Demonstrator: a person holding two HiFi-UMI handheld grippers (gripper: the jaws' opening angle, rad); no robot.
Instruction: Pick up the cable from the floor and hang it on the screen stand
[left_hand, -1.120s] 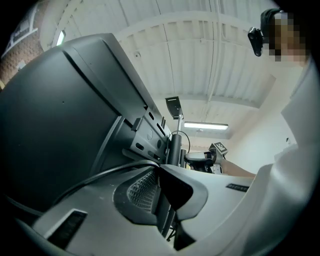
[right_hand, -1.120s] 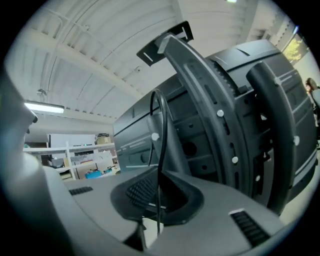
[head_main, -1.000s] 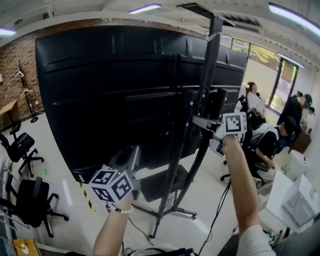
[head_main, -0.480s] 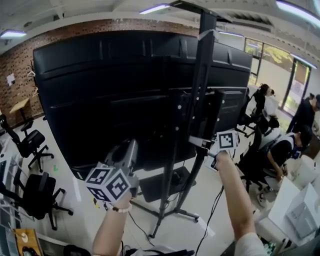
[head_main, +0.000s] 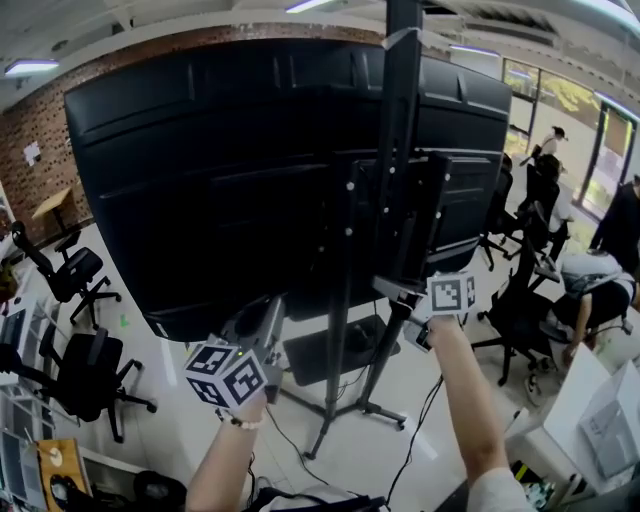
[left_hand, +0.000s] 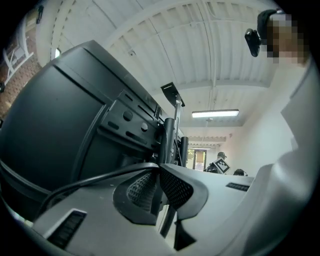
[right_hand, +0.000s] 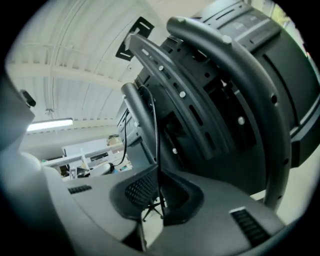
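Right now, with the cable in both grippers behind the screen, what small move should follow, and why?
Probably lay the cable onto the screen stand beside the right gripper: its fingers are opening with the cable between them, close to the stand, while the left gripper grips another stretch.

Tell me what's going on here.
A person behind the screen holds a gripper in each hand. The left gripper is shut on the black cable. The right gripper, by the stand, has the cable between its fingers, which are opening. Whether it hangs there yet is unclear.
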